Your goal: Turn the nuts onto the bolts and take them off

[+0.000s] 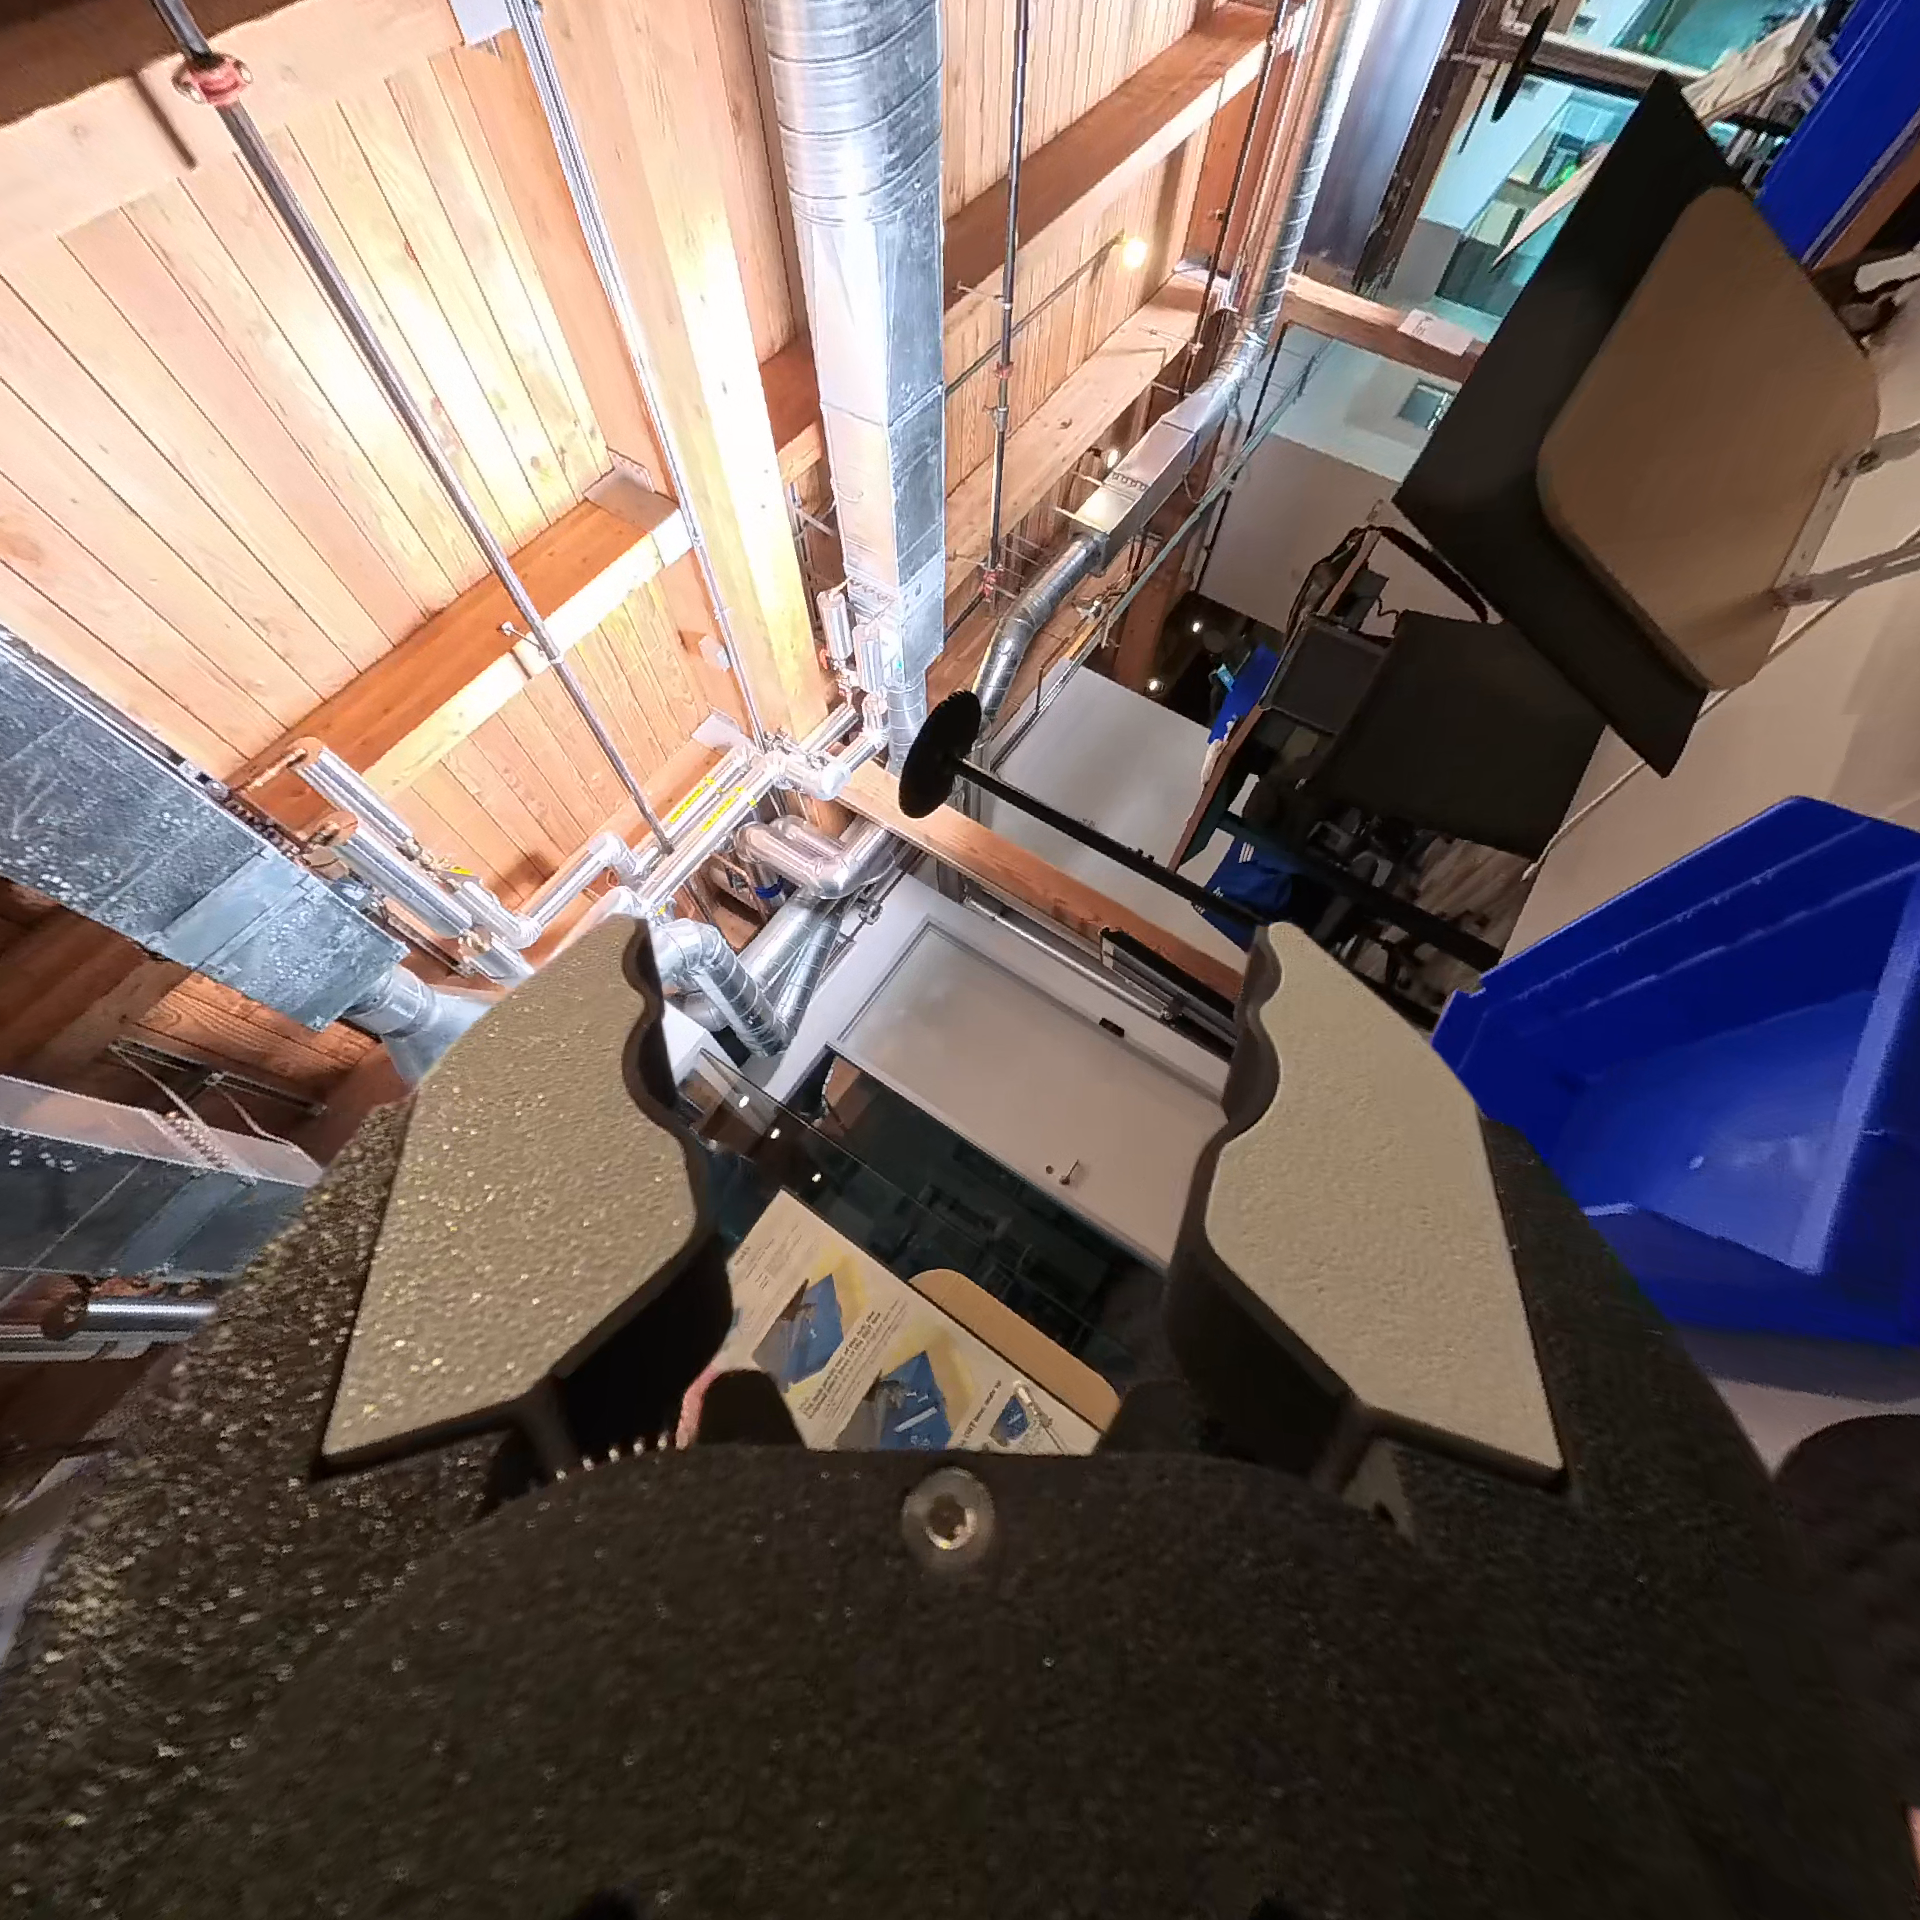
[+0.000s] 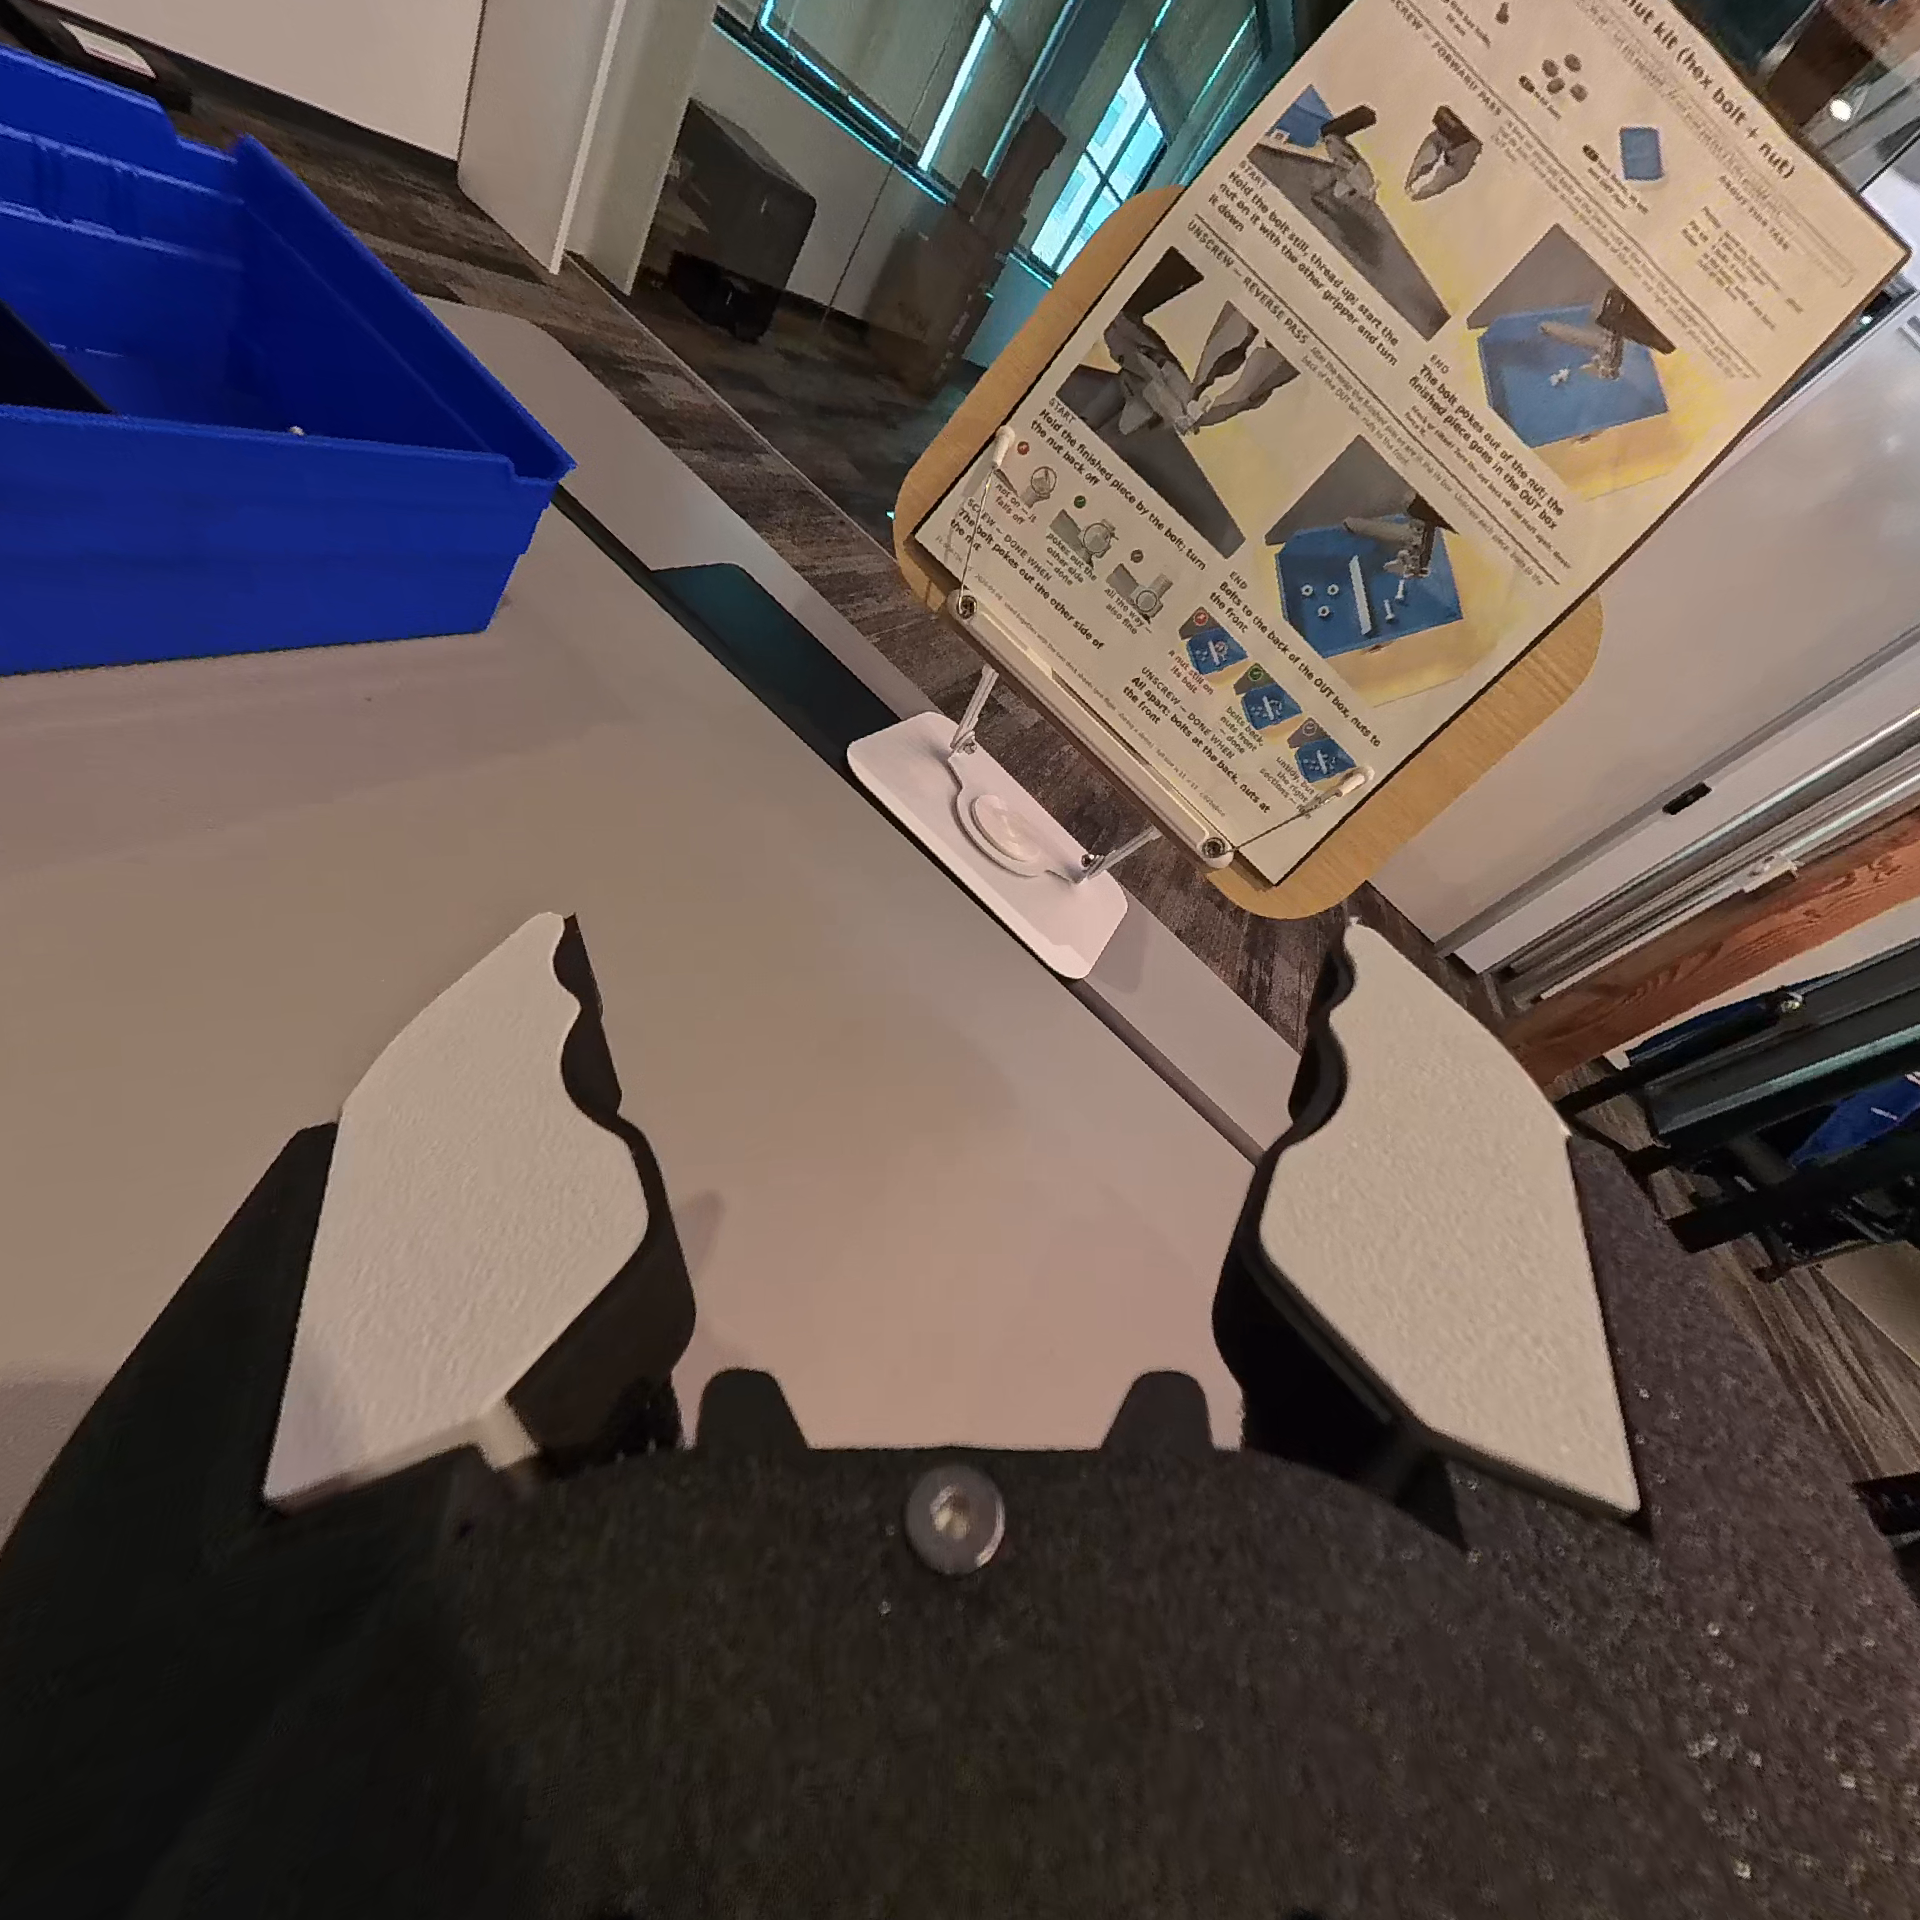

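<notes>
No nut or bolt is clearly visible in either view. My left gripper (image 1: 951,966) is open and empty, tilted steeply up toward the wooden ceiling. The other gripper's finger (image 1: 1704,436) shows at the upper right of the left wrist view. My right gripper (image 2: 961,961) is open and empty, held low over the grey table (image 2: 852,1143) near its far edge. A blue bin (image 2: 239,436) stands on the table at the left; a small pale speck lies inside it. A blue bin (image 1: 1714,1081) also shows at the right of the left wrist view.
An instruction sheet on a wooden board (image 2: 1330,436) stands on a white stand (image 2: 997,842) at the table's far edge, just ahead of my right gripper. Carpeted floor lies beyond the edge. A black rod with a disc (image 1: 940,753) crosses the left wrist view.
</notes>
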{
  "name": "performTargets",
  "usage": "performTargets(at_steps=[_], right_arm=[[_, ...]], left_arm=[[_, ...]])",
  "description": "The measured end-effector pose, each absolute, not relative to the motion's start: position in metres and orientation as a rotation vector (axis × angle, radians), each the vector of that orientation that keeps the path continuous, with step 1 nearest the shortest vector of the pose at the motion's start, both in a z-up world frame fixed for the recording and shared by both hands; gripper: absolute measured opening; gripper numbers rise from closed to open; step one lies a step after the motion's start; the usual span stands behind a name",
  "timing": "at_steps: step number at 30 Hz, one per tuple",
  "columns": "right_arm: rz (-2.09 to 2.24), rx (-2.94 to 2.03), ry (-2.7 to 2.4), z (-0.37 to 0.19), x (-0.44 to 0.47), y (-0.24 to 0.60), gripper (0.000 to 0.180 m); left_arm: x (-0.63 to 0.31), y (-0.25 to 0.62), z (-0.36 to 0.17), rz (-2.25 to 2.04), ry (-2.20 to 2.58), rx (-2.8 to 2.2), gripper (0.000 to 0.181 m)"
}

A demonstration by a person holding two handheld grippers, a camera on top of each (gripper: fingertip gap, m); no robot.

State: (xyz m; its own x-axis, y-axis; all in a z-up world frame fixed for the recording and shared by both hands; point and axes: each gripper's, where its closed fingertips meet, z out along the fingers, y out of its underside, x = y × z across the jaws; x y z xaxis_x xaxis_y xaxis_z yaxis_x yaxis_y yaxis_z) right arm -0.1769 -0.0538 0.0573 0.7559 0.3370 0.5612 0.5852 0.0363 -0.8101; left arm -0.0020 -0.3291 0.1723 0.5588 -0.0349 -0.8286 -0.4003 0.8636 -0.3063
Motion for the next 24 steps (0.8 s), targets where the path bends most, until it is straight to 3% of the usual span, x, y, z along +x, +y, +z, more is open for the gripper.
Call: performTargets(at_steps=[6,13,18,24], right_arm=[[-0.199,-1.649,-0.748,0.035,-0.156,-0.037,0.127],[-0.101,-1.932,-0.550,-0.028,-0.063,-0.004,0.124],[-0.040,-1.829,-0.488,0.004,-0.049,-0.010,0.123],[0.110,-1.638,-0.536,0.065,-0.087,-0.036,0.121]], left_arm=[[-0.045,-0.290,0.173,0.200,0.880,-0.689,0.105],[-0.231,-0.156,0.142,0.310,0.540,-1.132,0.099],[-0.315,-0.110,0.091,0.198,0.385,-1.413,0.095],[-0.365,-0.096,0.066,0.088,0.281,-1.577,0.085]])
